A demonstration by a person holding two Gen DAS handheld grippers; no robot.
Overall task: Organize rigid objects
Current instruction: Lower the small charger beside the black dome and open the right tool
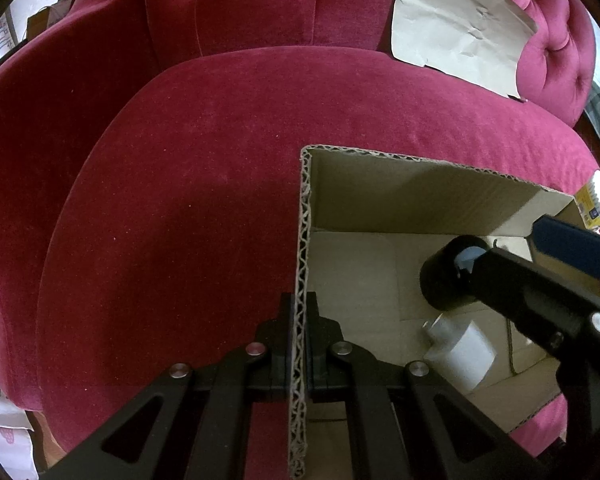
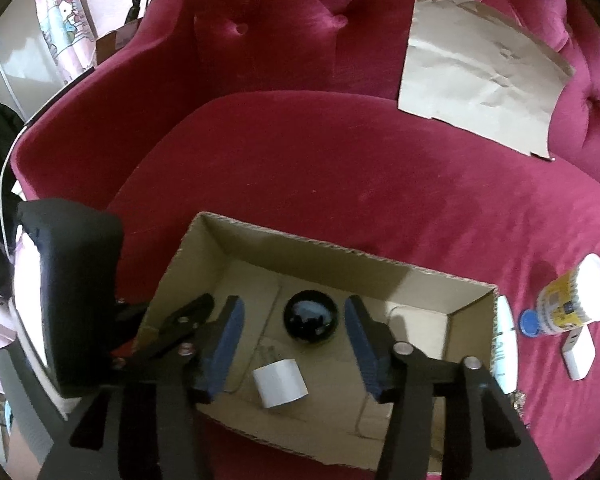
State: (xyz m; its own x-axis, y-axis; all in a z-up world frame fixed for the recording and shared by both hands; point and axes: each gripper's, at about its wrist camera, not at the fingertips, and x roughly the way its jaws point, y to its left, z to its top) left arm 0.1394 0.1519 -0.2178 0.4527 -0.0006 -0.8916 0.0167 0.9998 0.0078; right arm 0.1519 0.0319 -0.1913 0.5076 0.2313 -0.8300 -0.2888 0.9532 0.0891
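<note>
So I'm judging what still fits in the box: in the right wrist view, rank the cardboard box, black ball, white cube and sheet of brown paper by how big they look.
1. cardboard box
2. sheet of brown paper, though it lies farther off, so it may be bigger than it looks
3. black ball and white cube: too alike to rank

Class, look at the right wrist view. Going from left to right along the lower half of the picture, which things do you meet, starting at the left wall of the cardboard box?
Cardboard box wall → white cylinder → black ball → blue cap → yellow-labelled tub
</note>
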